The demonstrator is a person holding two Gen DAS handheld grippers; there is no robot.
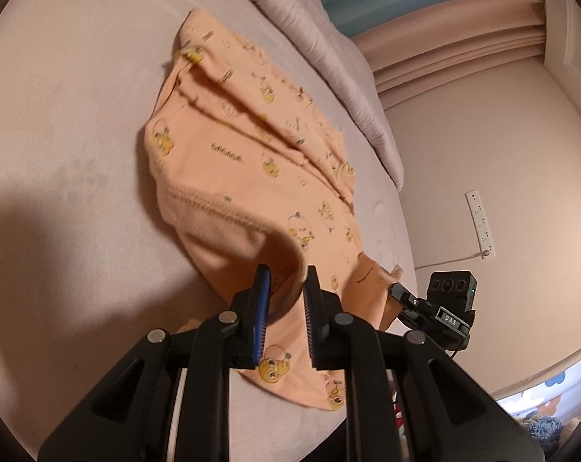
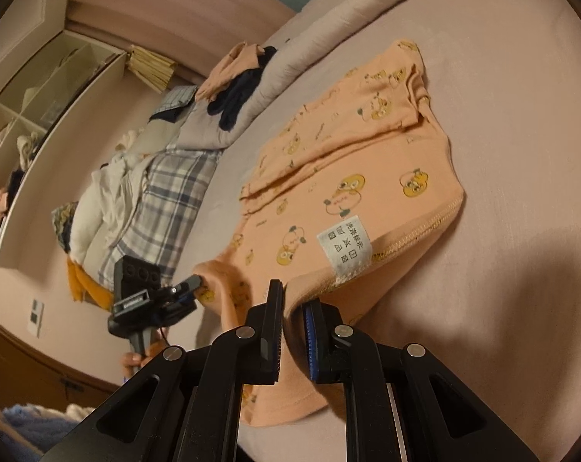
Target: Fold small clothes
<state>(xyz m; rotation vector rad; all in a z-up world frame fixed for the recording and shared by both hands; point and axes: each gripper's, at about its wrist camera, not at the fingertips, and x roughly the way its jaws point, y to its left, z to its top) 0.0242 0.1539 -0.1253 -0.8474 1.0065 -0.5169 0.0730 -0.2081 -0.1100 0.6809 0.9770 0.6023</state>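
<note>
Nearest to each camera, the left gripper [image 1: 286,277] and the right gripper [image 2: 296,296] are each closed on the near hem of the orange garment [image 1: 228,154], holding that edge raised. Beyond the jaws, the garment lies on the pink bed sheet [image 1: 59,115], with a sleeve seemingly folded in already. The fold appears about half done; at the far side, a pile of other clothes [image 2: 236,81] probably waits.
</note>
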